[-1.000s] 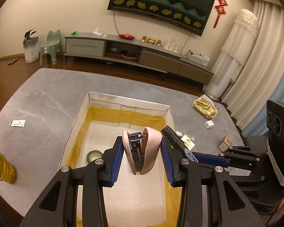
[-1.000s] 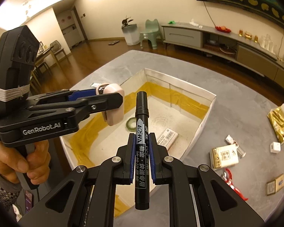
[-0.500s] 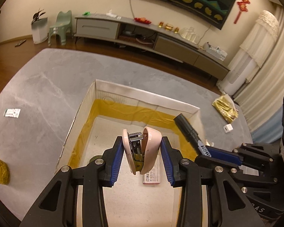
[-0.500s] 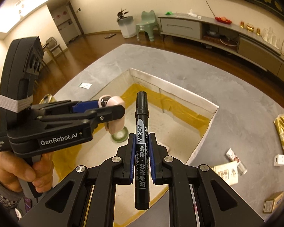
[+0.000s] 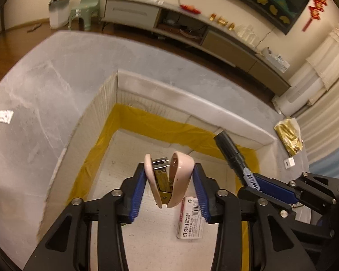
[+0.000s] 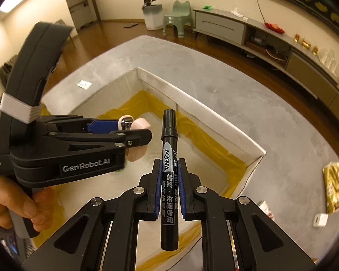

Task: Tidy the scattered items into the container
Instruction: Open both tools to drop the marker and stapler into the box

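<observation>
**Stapler and marker held over the box**

Pink stapler [image 5: 169,178] sits clamped between the left tool's [image 5: 169,187] blue pads at lower centre, above the white box [image 5: 192,99]. Right tool [image 6: 168,189] grips a black marker [image 6: 168,169] upright, lower centre. A staple packet [image 5: 189,219] lies on the box floor.

We see a smooth, slightly glossy pink plastic stapler [image 5: 169,178] with shiny metal inside, and a glossy black plastic marker [image 6: 168,176]. Both hand-held grippers are matt black plastic with ribbed blue pads [image 5: 136,192]. The box [image 5: 192,97] looks like matt white corrugated cardboard with shiny yellow tape; the counter [image 5: 45,85] is matt grey, stone-like.
</observation>
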A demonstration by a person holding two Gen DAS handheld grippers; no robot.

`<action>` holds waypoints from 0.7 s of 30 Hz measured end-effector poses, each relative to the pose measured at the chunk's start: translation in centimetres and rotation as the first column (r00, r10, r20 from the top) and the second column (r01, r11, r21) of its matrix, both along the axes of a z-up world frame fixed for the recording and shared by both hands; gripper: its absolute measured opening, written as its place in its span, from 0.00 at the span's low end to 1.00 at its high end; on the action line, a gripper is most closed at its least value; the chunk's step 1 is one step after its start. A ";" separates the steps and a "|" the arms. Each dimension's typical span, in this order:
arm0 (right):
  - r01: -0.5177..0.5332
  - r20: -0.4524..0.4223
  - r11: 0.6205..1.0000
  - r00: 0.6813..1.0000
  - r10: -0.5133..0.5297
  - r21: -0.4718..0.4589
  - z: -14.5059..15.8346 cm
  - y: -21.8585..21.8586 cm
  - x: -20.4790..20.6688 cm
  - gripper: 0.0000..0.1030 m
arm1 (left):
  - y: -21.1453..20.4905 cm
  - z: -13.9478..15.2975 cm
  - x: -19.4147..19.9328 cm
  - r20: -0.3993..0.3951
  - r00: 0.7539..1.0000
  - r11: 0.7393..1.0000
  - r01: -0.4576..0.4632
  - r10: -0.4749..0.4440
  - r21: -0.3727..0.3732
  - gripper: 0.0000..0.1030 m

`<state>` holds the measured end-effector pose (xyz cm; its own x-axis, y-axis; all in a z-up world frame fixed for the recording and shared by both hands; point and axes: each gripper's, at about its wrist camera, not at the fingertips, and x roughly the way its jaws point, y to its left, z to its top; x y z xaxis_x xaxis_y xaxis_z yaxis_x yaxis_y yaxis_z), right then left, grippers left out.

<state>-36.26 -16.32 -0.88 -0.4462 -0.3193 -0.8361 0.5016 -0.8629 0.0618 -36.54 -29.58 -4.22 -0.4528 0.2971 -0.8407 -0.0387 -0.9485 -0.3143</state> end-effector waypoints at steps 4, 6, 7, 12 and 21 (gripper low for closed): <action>0.018 -0.014 1.000 1.000 -0.018 0.026 -0.6 0.4 -0.6 0.26 | -0.2 -1.1 -0.6 0.038 0.999 1.000 -0.015 0.015 -0.001 0.44; 0.023 -0.019 0.999 1.000 -0.022 0.024 -0.7 0.7 -0.5 0.26 | -0.4 -0.8 -0.3 0.029 0.999 1.000 -0.013 0.013 -0.002 0.44; 0.025 -0.020 0.999 0.999 -0.025 0.024 -0.7 0.8 -0.5 0.26 | -0.6 -0.6 -0.2 0.024 1.000 1.000 -0.013 0.013 -0.003 0.44; 0.045 -0.007 0.999 0.999 -0.045 0.001 -0.7 1.6 -0.2 0.26 | -1.1 0.3 0.8 0.007 1.000 1.000 -0.015 0.015 -0.012 0.44; 0.086 0.027 0.995 0.996 -0.085 -0.045 0.0 3.5 1.4 0.26 | 0.3 1.8 3.2 -0.003 0.999 0.999 0.040 -0.040 -0.036 0.44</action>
